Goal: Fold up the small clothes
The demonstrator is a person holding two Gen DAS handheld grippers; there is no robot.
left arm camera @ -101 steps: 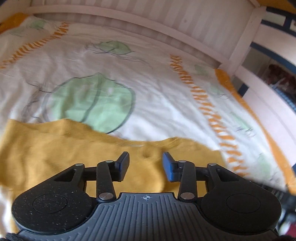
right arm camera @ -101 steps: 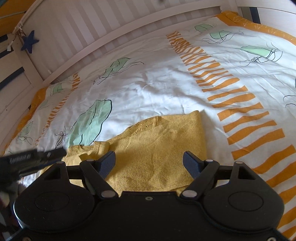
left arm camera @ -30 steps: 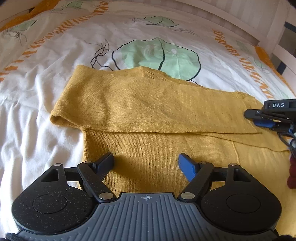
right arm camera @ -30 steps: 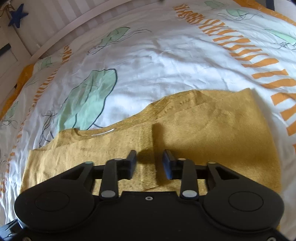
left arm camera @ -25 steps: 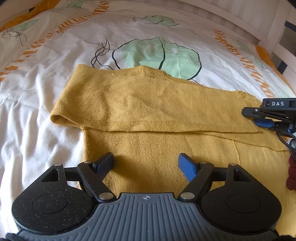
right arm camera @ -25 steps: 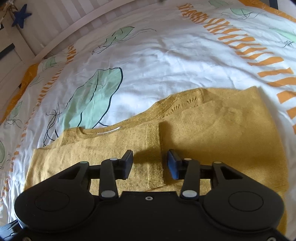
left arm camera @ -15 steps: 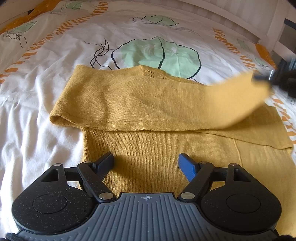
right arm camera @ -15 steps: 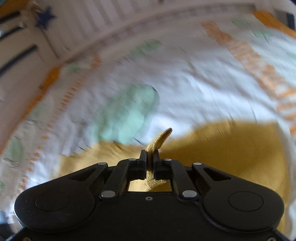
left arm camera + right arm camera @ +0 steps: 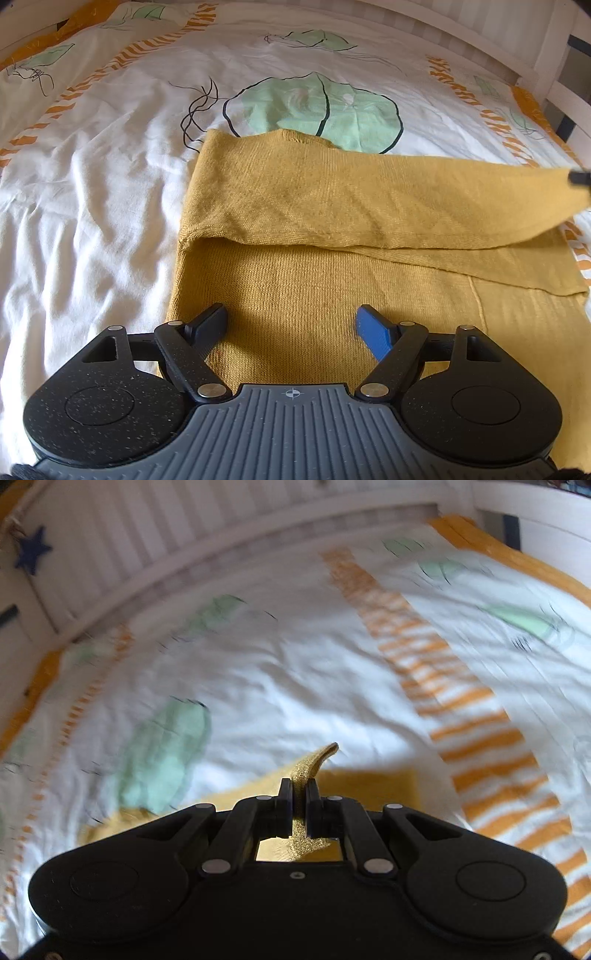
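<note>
A mustard-yellow knit garment (image 9: 332, 295) lies on the bed cover, its sleeve (image 9: 369, 199) folded across the body. My left gripper (image 9: 291, 325) hovers open just above the garment's near part, nothing between its fingers. My right gripper (image 9: 299, 797) is shut on the sleeve's end (image 9: 310, 768), which sticks up between the pads. In the left wrist view that end is lifted off the body at the far right, where a dark tip of the right gripper (image 9: 580, 179) shows.
The white bed cover (image 9: 92, 184) has green leaf prints and orange stripes. White slatted rails (image 9: 147, 535) with a blue star (image 9: 31, 552) close the far side, and a white post (image 9: 554, 55) stands at the right.
My right gripper closed on the sleeve's end and rose with it, pulling the sleeve up and to the right. The left gripper stayed still and open.
</note>
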